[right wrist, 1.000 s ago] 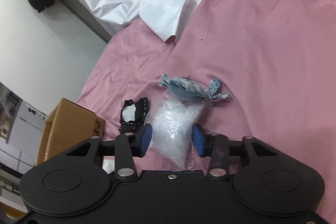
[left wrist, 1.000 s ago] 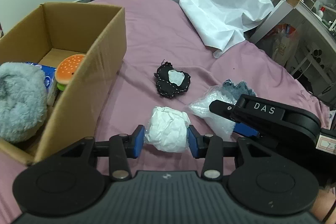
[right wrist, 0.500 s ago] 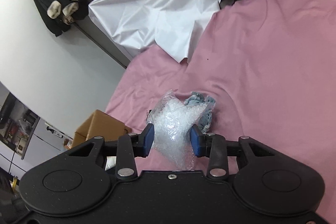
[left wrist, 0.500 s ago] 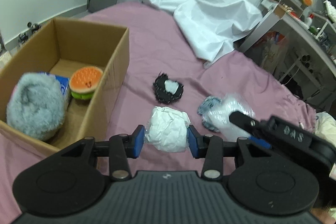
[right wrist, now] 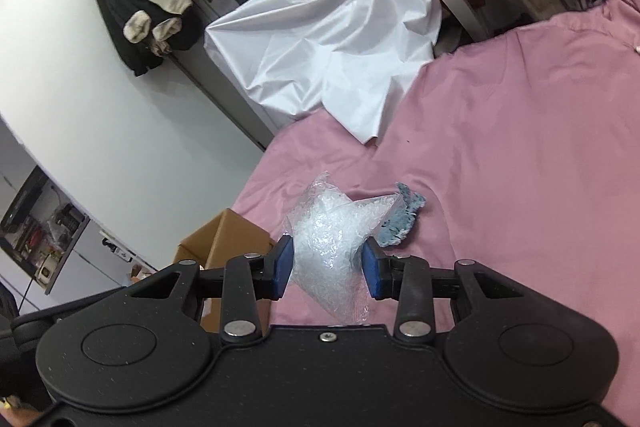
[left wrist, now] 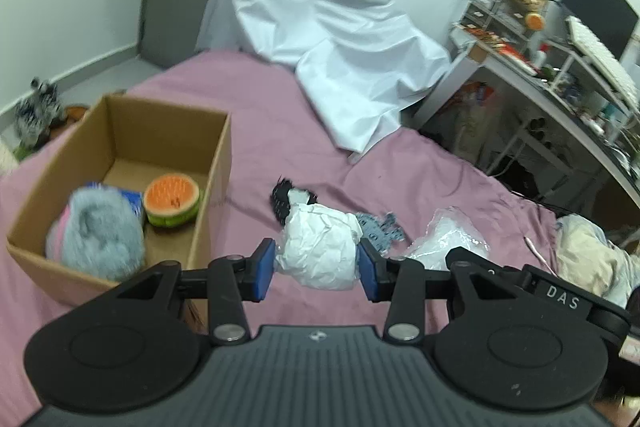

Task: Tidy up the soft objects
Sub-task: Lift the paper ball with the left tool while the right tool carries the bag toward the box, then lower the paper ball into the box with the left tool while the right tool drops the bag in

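My left gripper [left wrist: 317, 269] is clamped on a white paper wad [left wrist: 320, 251], blue pads [left wrist: 265, 270] pressing both sides, held above the pink bed [left wrist: 260, 123]. Right gripper [right wrist: 327, 271] is pinched on a clear plastic bag [right wrist: 328, 247], also up off the bed – from the left cam I see that bag [left wrist: 450, 239] just right of my wad. Box [left wrist: 120, 147] sits to my left w/ a grey fluffy toy [left wrist: 96, 231] and a burger toy [left wrist: 172, 199] inside, touching or nearly so. Black patch [left wrist: 286, 199] lies on the bed behind the wad; blue-grey cloth [left wrist: 378, 231] just right of the wad, near the bag. White sheet [left wrist: 332, 55] is bunched at the far edge of the bed. Desk [left wrist: 560, 83] at far right – blurry.
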{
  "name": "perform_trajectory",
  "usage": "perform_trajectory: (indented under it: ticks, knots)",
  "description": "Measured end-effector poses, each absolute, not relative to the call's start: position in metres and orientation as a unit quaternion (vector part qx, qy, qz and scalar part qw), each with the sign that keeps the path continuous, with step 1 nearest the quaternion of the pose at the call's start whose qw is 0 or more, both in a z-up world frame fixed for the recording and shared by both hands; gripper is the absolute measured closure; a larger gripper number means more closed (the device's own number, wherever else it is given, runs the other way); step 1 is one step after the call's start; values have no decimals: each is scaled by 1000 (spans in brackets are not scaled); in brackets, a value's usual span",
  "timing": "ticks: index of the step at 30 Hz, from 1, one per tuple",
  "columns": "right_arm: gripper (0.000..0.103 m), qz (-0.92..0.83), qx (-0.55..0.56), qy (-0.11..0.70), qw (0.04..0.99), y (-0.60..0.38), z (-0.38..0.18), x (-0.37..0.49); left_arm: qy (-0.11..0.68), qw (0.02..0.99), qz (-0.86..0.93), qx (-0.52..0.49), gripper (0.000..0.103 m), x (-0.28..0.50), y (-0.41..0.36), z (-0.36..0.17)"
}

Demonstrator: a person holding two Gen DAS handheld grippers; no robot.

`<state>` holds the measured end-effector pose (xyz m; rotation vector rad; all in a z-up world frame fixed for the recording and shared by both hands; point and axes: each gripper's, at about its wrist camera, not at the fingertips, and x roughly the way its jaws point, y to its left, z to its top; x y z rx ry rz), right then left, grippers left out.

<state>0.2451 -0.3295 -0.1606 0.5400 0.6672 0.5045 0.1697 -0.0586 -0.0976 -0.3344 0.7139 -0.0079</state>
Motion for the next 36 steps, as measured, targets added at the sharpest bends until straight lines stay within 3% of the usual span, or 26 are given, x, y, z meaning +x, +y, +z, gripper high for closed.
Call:
perform_trajectory:
  ticks: [36]
  knots:
    - [67, 308, 178, 277, 893, -273, -106, 238, 303, 940, 18, -156, 61, 170, 2, -41]
